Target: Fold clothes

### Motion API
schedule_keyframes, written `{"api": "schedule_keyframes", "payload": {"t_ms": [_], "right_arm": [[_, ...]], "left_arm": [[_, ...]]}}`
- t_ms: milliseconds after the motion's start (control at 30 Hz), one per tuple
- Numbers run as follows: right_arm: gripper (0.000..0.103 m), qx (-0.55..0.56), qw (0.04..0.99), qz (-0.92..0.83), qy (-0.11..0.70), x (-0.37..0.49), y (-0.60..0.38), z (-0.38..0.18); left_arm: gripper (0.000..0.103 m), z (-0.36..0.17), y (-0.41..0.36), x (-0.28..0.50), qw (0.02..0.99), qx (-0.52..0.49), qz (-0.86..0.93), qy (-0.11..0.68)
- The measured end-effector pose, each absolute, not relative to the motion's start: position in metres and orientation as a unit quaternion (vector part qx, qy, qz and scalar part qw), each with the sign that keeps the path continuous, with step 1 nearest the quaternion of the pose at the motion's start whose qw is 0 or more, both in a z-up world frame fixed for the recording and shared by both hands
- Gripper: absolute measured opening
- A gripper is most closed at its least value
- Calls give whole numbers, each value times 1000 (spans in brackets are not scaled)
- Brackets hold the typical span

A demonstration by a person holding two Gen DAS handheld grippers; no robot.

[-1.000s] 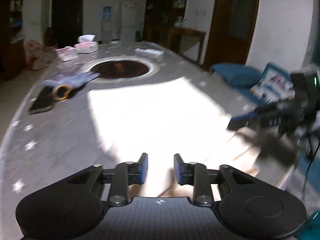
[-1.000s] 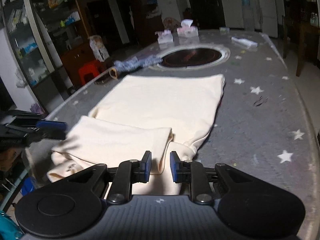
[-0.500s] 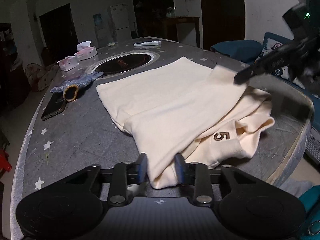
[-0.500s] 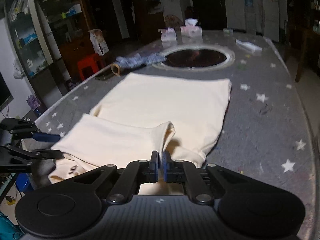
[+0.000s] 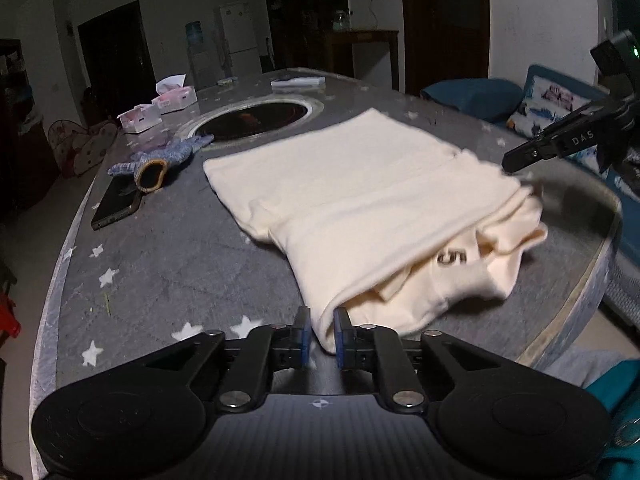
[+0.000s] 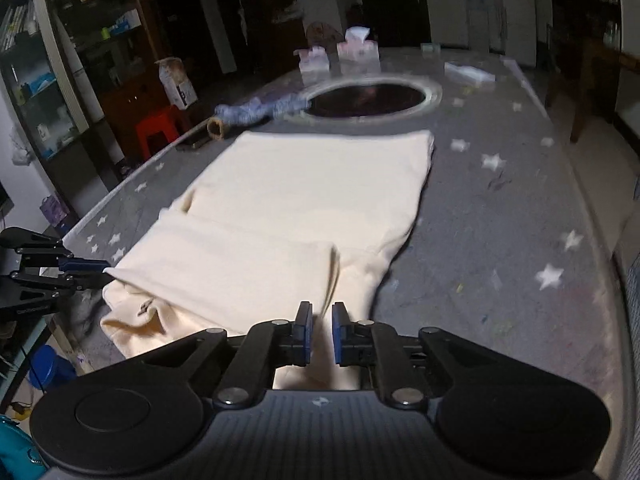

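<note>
A cream shirt (image 5: 352, 196) lies on the grey star-patterned table (image 5: 168, 256), its near part folded over so a dark "5" print (image 5: 452, 257) peeks from under the fold. It also shows in the right wrist view (image 6: 304, 192). My left gripper (image 5: 319, 336) has its fingers slightly apart around the fold's near corner, the cloth between them. My right gripper (image 6: 320, 332) is open a little over the shirt's near edge, cloth lying in the gap. The right gripper also shows in the left wrist view (image 5: 560, 144), and the left gripper in the right wrist view (image 6: 60, 268).
A round dark inset (image 5: 256, 116) sits mid-table. A blue knit glove (image 5: 160, 160) and a black phone (image 5: 116, 204) lie left of the shirt. Tissue boxes (image 5: 176, 96) stand at the far side. The table edge (image 5: 588, 288) curves close on the right. A red stool (image 6: 156, 128) stands beside the table.
My right gripper was shut on the fold's corner and has now opened. The left gripper has closed in on the fold's near corner, and the fold has settled lower.
</note>
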State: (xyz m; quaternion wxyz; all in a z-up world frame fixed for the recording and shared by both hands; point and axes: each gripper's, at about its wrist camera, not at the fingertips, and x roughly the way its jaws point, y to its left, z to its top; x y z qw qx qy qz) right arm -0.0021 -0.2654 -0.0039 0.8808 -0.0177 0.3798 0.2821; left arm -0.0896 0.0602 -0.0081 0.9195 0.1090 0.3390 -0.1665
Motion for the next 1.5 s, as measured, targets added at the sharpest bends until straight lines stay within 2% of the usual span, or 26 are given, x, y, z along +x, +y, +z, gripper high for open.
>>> {"api": "schedule_keyframes", "payload": {"t_ms": [33,100,300,600,1033,1367,1500], "right_arm": [[10,-20,884,283,371,0,-266,1],[10,-24,890,285,356,5,-264,9],[10,-45,882,313,351,28,-236,1],[9,-73,869,320,371,38,-227,-24],[10,-110,848,352,380,-6,-228,-17],[10,-125,848,366,363,-29,-226,-10],[11,-124,842,366,376,-25,-222,-23]], "left_arm": [[28,-4,60,-87,922,104,-167,334],[34,3,59,-80,927,95,-167,322],[33,14,38,-47,932,71,-190,301],[33,-19,26,-5,916,64,-188,349],[32,-14,8,-60,910,114,-233,323],[33,-16,3,-70,911,136,-231,314],[33,-20,1,-73,907,144,-231,321]]}}
